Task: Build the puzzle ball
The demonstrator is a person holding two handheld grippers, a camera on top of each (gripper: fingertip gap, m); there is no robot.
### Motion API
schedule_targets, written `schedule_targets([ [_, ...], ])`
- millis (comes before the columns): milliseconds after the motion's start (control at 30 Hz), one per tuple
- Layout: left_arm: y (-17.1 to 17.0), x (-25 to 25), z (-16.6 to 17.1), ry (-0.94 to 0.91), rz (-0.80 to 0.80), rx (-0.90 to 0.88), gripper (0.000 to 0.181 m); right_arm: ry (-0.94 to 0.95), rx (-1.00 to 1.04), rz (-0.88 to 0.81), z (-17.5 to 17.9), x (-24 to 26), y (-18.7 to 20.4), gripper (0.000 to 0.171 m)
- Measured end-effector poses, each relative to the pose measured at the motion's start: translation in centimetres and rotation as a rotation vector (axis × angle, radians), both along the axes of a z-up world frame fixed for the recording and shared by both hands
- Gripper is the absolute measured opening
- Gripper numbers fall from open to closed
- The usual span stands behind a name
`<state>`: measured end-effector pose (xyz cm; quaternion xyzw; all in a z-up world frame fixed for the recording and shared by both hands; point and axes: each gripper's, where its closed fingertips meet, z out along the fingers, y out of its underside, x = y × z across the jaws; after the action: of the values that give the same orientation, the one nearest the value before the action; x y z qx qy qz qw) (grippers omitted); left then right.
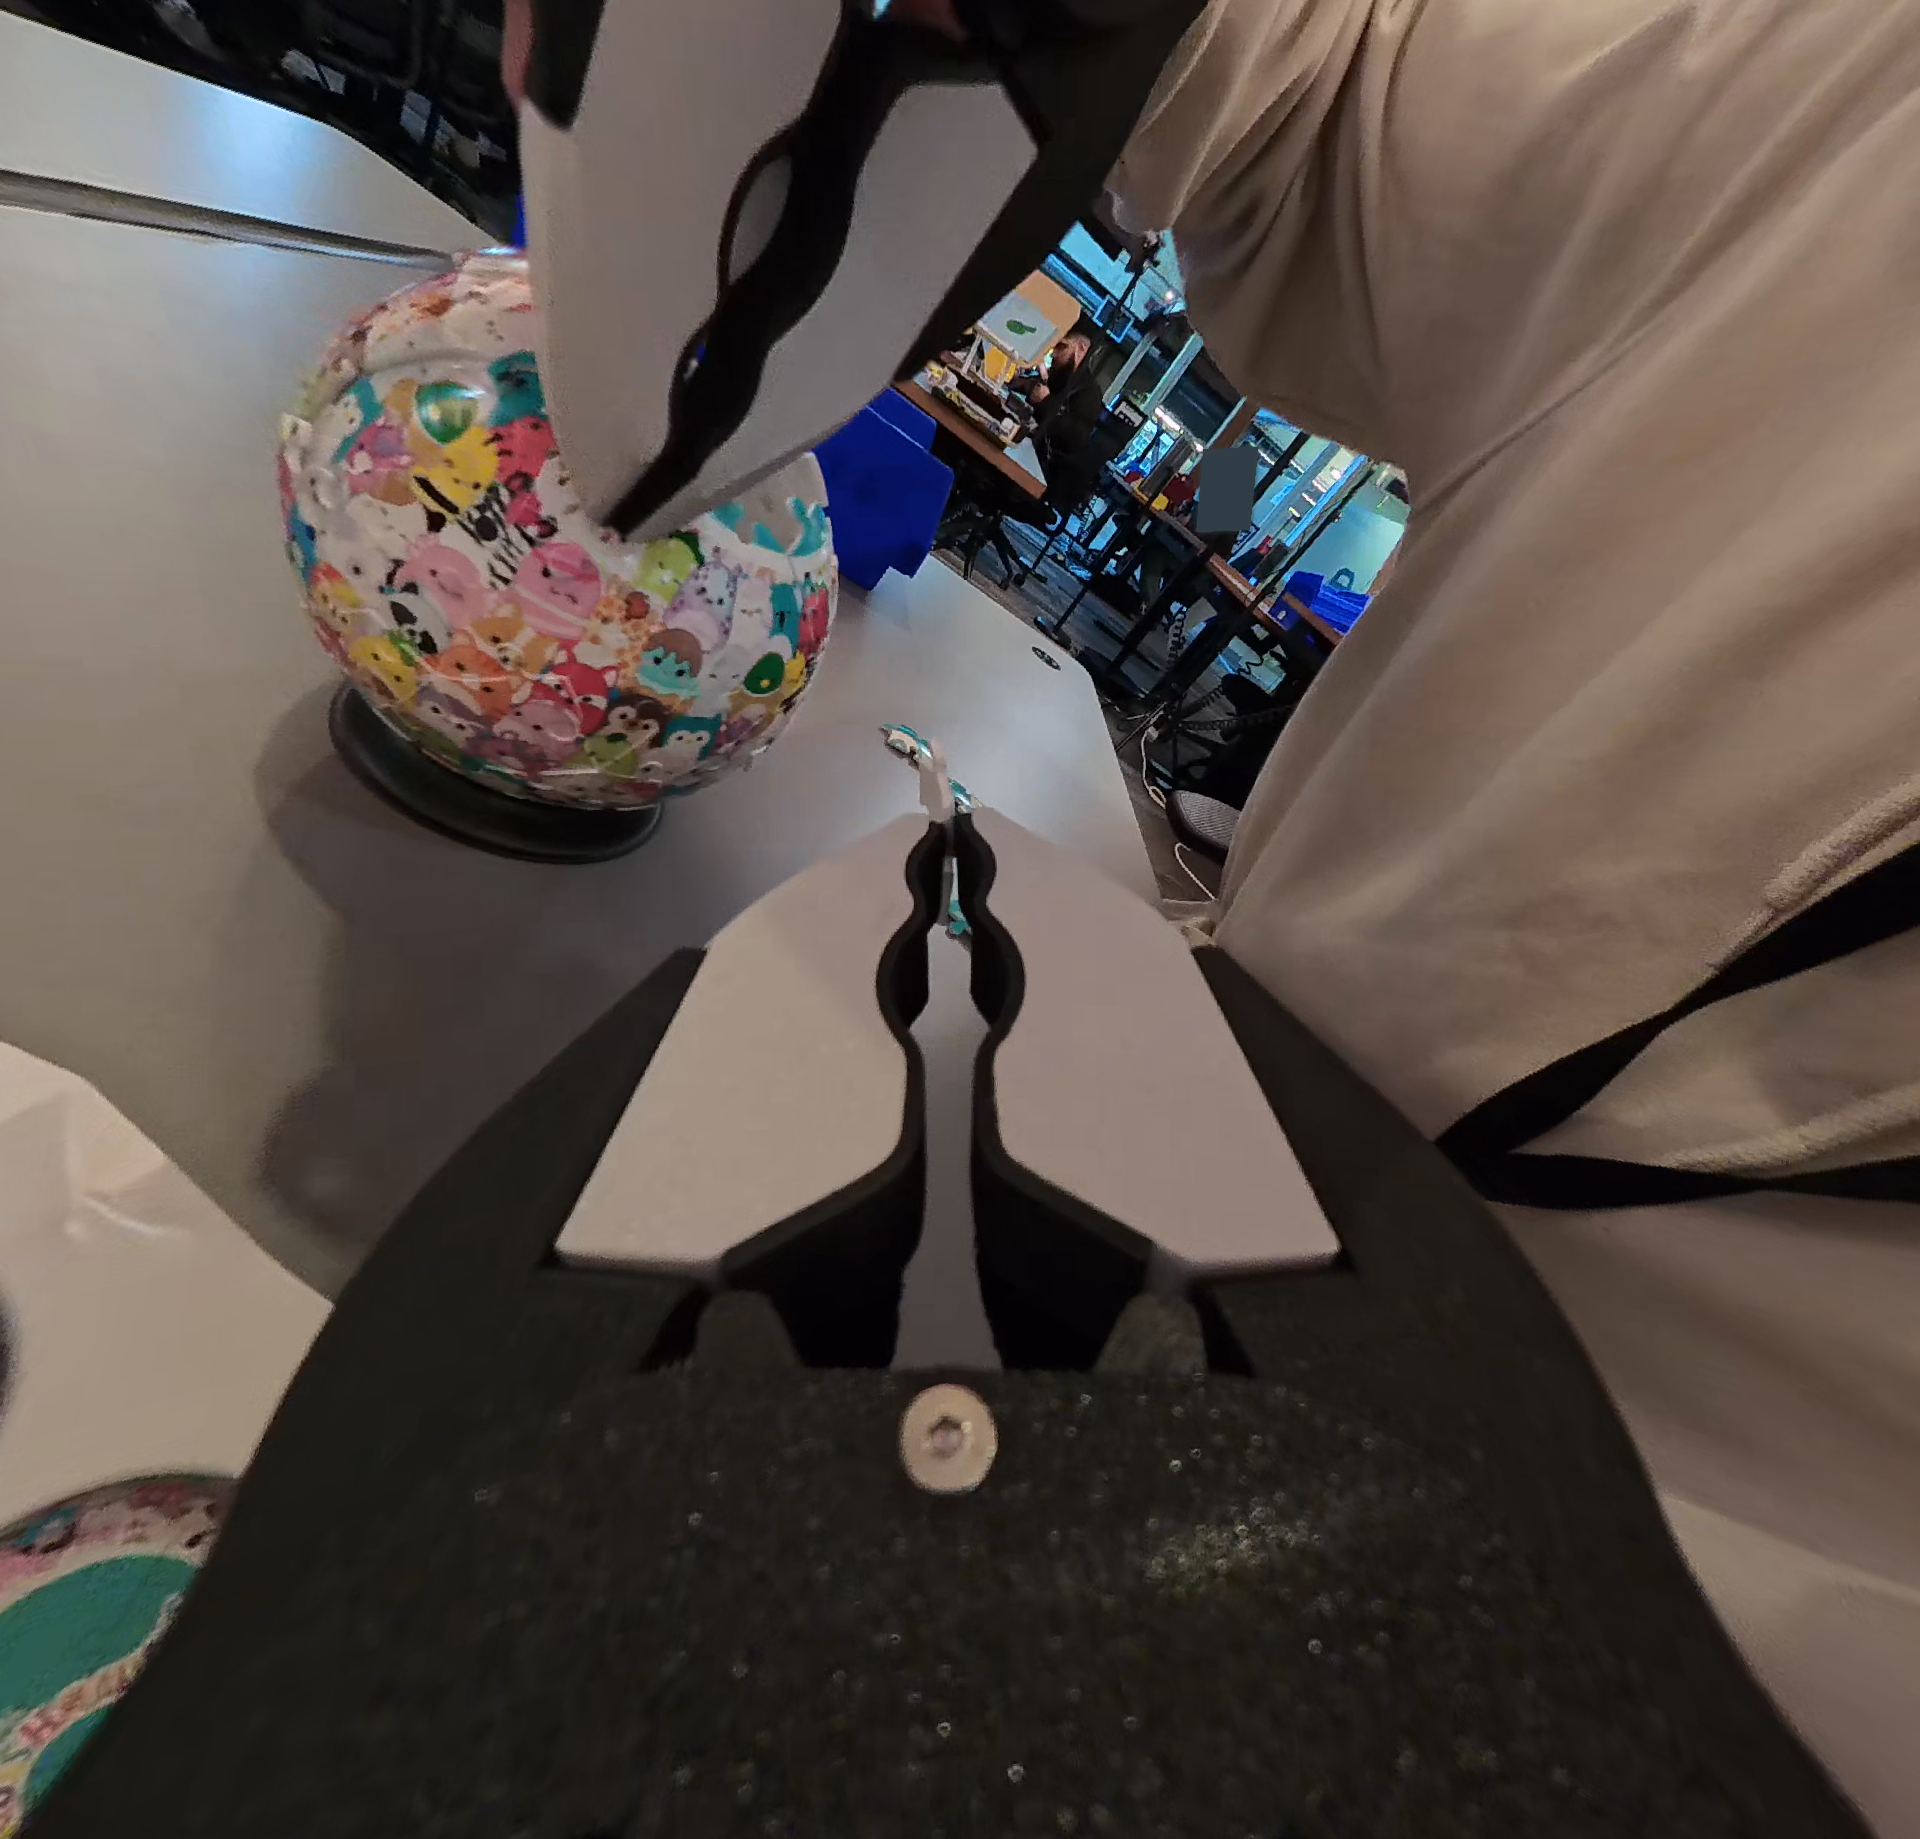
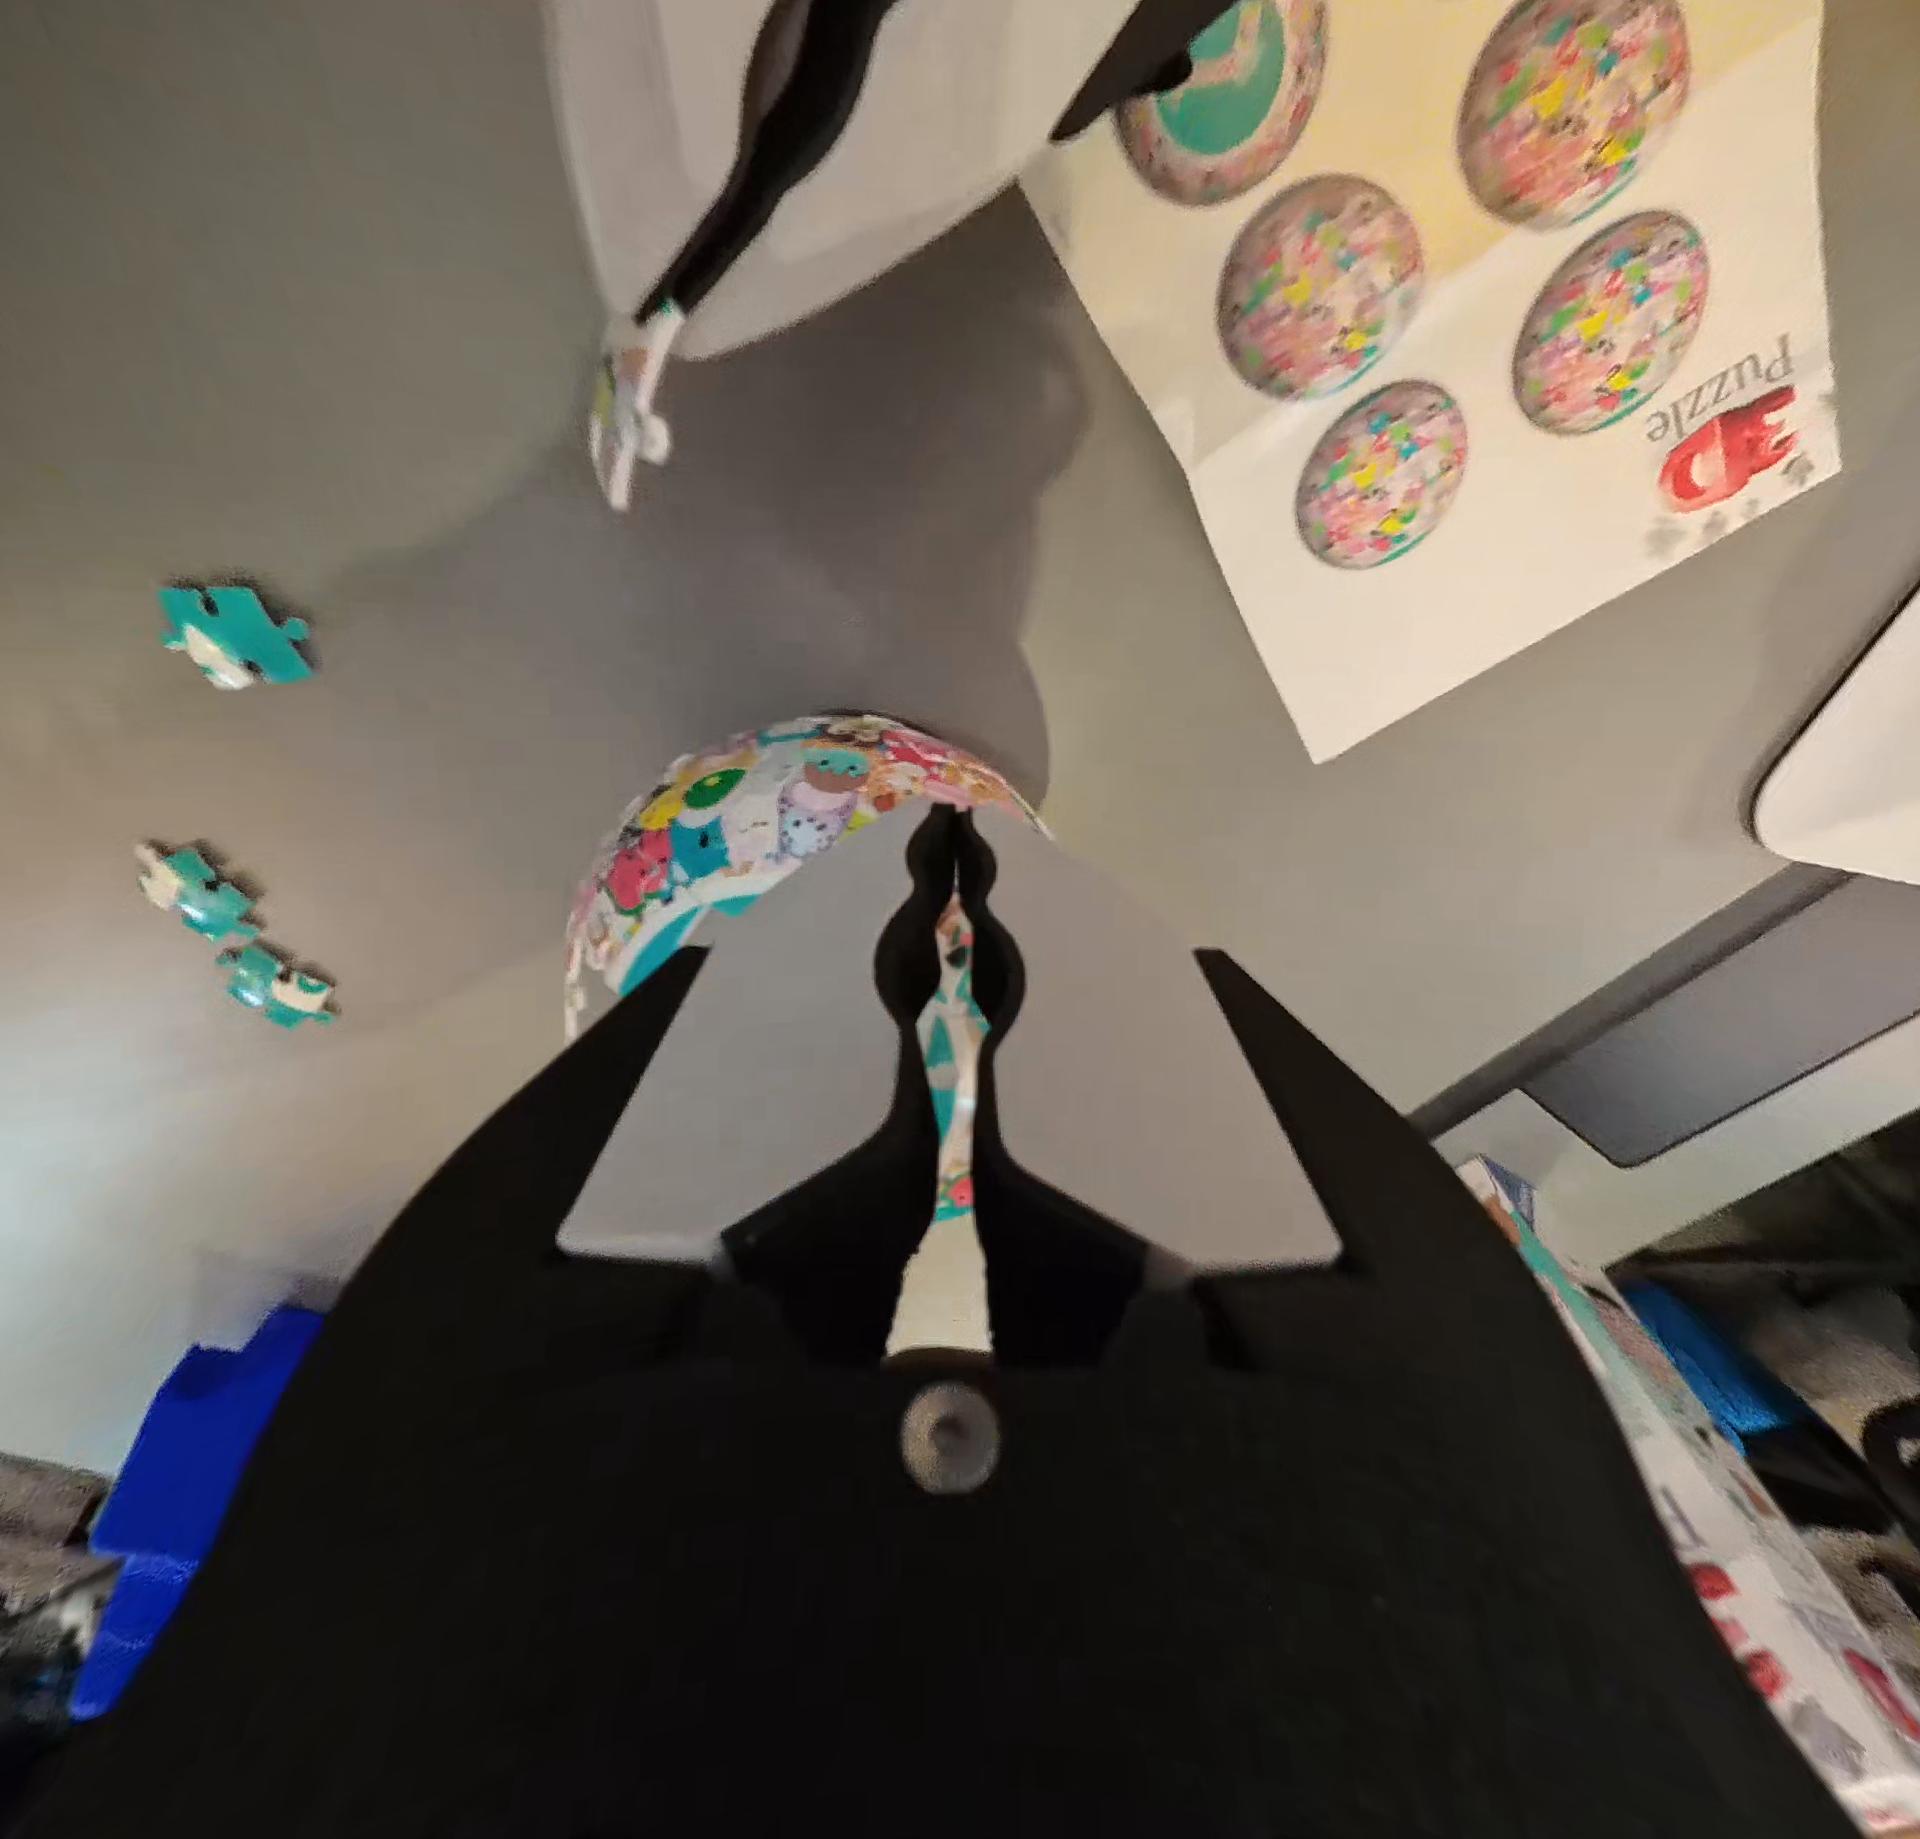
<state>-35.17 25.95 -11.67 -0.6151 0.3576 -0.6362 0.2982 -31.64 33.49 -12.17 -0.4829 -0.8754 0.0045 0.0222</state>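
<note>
The puzzle ball (image 1: 520,626), covered in colourful cartoon animals, sits on a dark round stand (image 1: 468,792) on the grey table (image 1: 156,563). My left gripper (image 1: 951,823) is shut on a teal and white puzzle piece (image 1: 935,776), held above the table to the right of the ball. My right gripper (image 1: 623,522) is shut, and its tips touch the ball's upper side near an open gap. In the right wrist view, my right gripper (image 2: 951,828) sits over the ball (image 2: 769,813). My left gripper (image 2: 665,314) shows beyond it with its piece (image 2: 629,407).
Three loose teal pieces (image 2: 237,636), (image 2: 197,890), (image 2: 278,984) lie on the table. A printed sheet with ball pictures (image 2: 1507,387) lies beyond the ball. A blue bin (image 1: 883,480) stands behind the ball. A person's beige shirt (image 1: 1558,542) fills the right side. There is about 8 cm between the tips of the two grippers.
</note>
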Motion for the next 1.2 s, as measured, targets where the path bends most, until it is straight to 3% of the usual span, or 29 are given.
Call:
schedule_targets([
  [167,-0.2,0.0,0.1,0.006,-0.005,0.016,0.002,-0.094,0.013,0.018,-1.0,0.8,0.4,0.0],
  [1200,-0.6,0.5,-0.5,0.039,-0.021,0.027,0.001,-0.088,0.039,0.03,-1.6,1.1,1.5,0.0],
])
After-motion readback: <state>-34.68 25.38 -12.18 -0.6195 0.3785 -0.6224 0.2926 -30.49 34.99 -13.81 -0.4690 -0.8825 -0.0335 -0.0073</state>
